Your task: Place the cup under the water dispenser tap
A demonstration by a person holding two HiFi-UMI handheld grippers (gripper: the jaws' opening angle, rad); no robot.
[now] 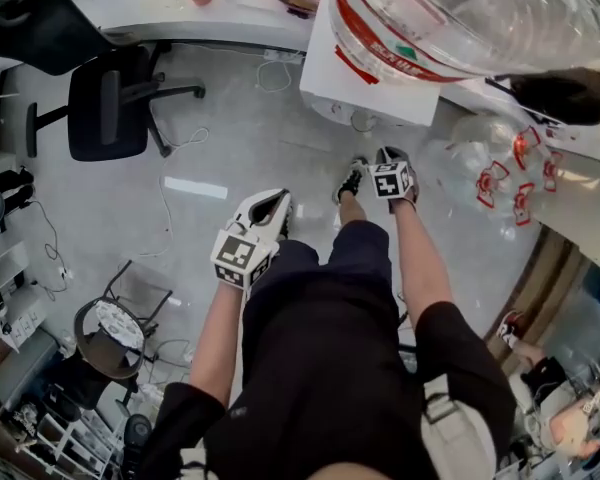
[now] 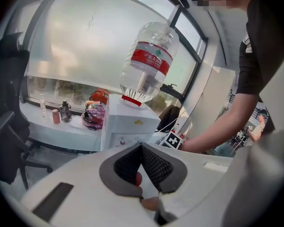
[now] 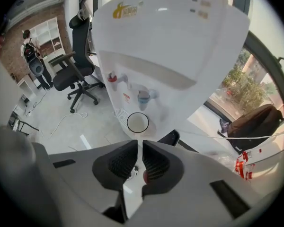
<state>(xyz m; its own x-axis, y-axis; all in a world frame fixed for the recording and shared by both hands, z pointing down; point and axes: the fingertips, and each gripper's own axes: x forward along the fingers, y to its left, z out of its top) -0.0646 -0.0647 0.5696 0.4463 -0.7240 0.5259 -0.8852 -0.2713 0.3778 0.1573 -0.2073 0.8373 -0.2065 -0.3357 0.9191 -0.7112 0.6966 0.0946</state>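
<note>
Left tongs pressing together, empty. Right tongs standing slightly apart, pinching nothing. Cup sitting at their 12 o'clock, against dispenser, blue tap hanging at cup's 12 o'clock.

Your dispenser reads white all over, with a small gold logo, one red tap and one blue tap. The cup comes through pale, ringed by a thin dark rim. The bottle is clear, with a red label and a red cap. Your left gripper and right gripper have white shells and dark grey dimpled pads, with black-and-white squares on each marker cube. There's a black office chair and a pale grey floor, and your clothes are black.
</note>
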